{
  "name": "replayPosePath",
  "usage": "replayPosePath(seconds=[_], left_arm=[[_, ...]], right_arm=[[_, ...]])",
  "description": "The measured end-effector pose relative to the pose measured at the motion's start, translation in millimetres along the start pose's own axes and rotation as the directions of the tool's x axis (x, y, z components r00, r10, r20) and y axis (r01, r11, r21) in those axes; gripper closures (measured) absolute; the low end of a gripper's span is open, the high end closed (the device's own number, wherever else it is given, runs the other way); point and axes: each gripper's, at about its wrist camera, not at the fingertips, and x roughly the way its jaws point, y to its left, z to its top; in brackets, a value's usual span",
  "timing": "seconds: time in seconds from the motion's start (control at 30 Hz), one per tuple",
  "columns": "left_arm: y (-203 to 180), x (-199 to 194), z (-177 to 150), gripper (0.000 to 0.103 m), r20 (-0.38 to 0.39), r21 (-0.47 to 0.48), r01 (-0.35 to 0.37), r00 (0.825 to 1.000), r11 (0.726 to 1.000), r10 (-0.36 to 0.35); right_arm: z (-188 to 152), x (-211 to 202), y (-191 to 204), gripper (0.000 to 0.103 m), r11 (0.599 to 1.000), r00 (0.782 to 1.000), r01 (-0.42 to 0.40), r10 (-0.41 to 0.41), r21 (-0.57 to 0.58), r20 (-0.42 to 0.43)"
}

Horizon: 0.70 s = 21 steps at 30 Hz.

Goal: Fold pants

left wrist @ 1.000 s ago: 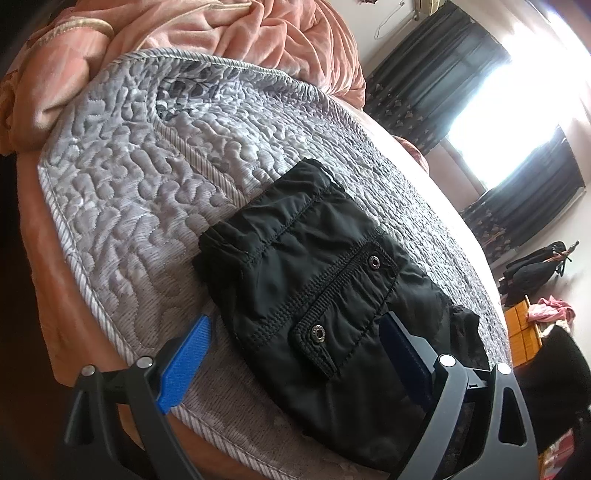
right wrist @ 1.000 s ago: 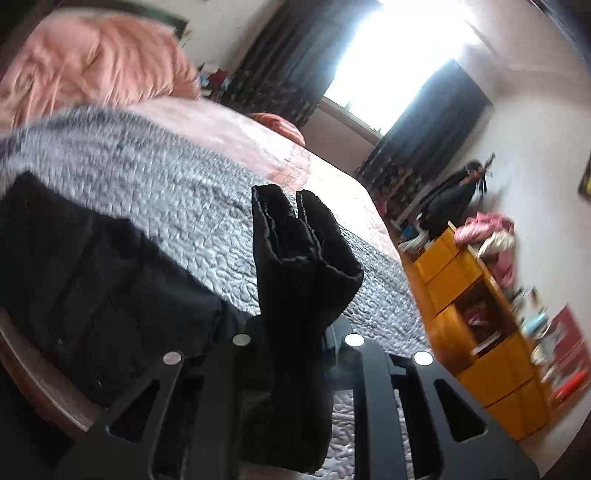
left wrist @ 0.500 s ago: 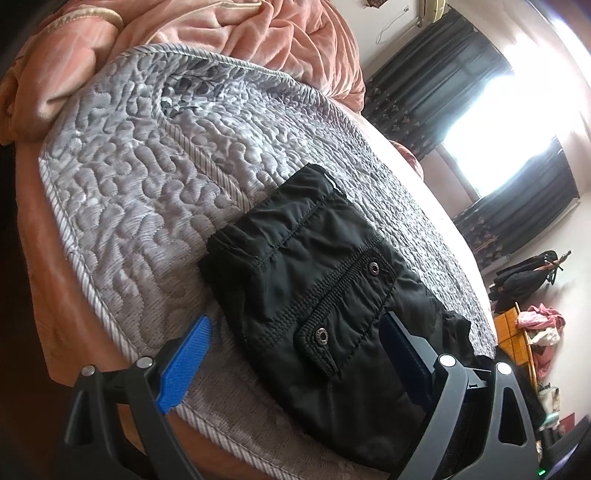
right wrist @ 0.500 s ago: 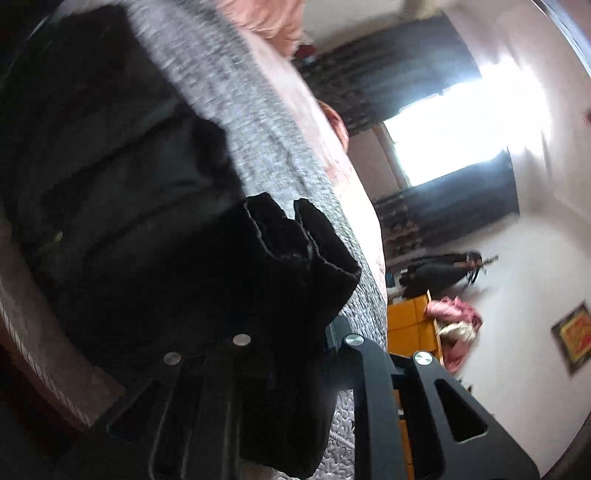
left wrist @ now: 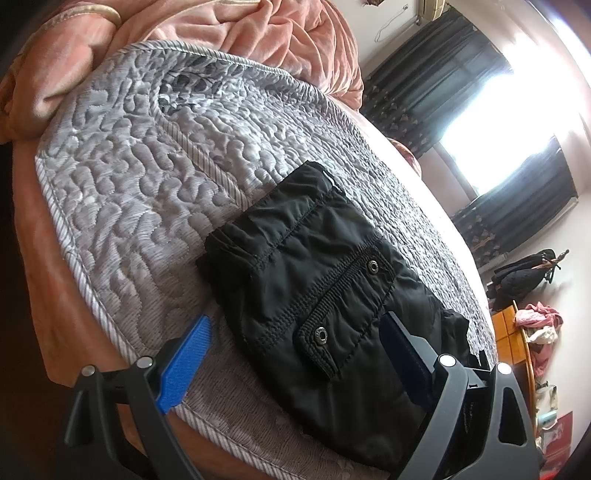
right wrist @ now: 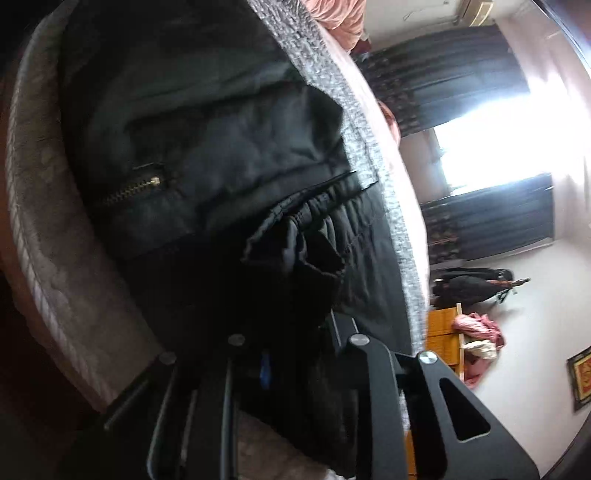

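The left gripper (left wrist: 295,354) is a matte black frame of angular struts with triangular cut-outs. Round silver screw heads sit at its joints, two on each side. Its fingers (left wrist: 183,363) carry bright blue pads with fine ribbing across the face. The right gripper (right wrist: 291,332) has the same black frame, slotted and cut with triangular openings, and silver screws; a small patch of blue shows between its struts.

One pair of black pants (left wrist: 325,295) lay on one grey quilted bedspread (left wrist: 147,177). Two metal snaps (left wrist: 373,264) showed on the pants' pocket flap, and one brass zipper (right wrist: 133,192). Beyond the bedspread lay one pink blanket (left wrist: 258,29); two dark curtains (left wrist: 436,66) flanked one window (left wrist: 491,125).
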Motion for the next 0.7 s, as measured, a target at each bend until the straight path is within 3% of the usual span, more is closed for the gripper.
replayPosePath(seconds=[0.07, 0.17, 0.23, 0.27, 0.33, 0.43, 0.53, 0.6, 0.63, 0.7], left_arm=[[0.9, 0.4, 0.4, 0.011, -0.003, 0.0, -0.001, 1.0, 1.0, 0.001], [1.6, 1.6, 1.3, 0.011, -0.008, -0.001, 0.0, 1.0, 1.0, 0.0], [1.8, 2.0, 1.3, 0.011, -0.009, -0.001, -0.001, 1.0, 1.0, 0.001], [1.8, 2.2, 1.3, 0.011, -0.01, -0.001, -0.001, 1.0, 1.0, 0.001], [2.0, 2.2, 1.1, 0.011, -0.012, -0.001, 0.001, 1.0, 1.0, -0.001], [1.9, 2.7, 0.8, 0.011, -0.014, -0.002, 0.005, 1.0, 1.0, -0.005], [-0.1, 4.0, 0.2, 0.011, -0.019, 0.004, 0.007, 1.0, 1.0, -0.007], [-0.6, 4.1, 0.6, 0.011, -0.021, 0.01, 0.008, 1.0, 1.0, -0.008], [0.0, 3.7, 0.8, 0.011, -0.021, 0.009, 0.009, 1.0, 1.0, -0.009], [2.6, 2.6, 1.3, 0.01, -0.021, 0.001, 0.011, 1.0, 1.0, -0.011]], right_arm=[[0.5, 0.4, -1.3, 0.072, 0.999, 0.999, -0.035, 0.036, 0.013, -0.004], [0.2, -3.7, -15.7, 0.062, 0.986, 0.988, -0.153, 0.153, 0.071, 0.012], [0.4, -10.0, -31.4, 0.055, 0.952, 0.961, -0.275, 0.271, 0.132, 0.052], [-0.9, -16.0, -42.3, 0.043, 0.92, 0.935, -0.353, 0.343, 0.17, 0.089], [-4.1, -26.8, -66.7, 0.037, 0.845, 0.885, -0.465, 0.432, 0.263, 0.176], [-2.7, -23.8, -91.0, 0.037, 0.77, 0.852, -0.523, 0.482, 0.364, 0.205], [3.4, -14.6, -92.8, 0.04, 0.768, 0.852, -0.522, 0.493, 0.372, 0.176], [9.2, -3.1, -89.9, 0.05, 0.757, 0.845, -0.529, 0.515, 0.384, 0.147], [3.9, -1.8, -84.5, 0.066, 0.745, 0.836, -0.538, 0.53, 0.394, 0.139], [-2.1, 1.2, -83.9, 0.079, 0.716, 0.819, -0.558, 0.557, 0.418, 0.139]])
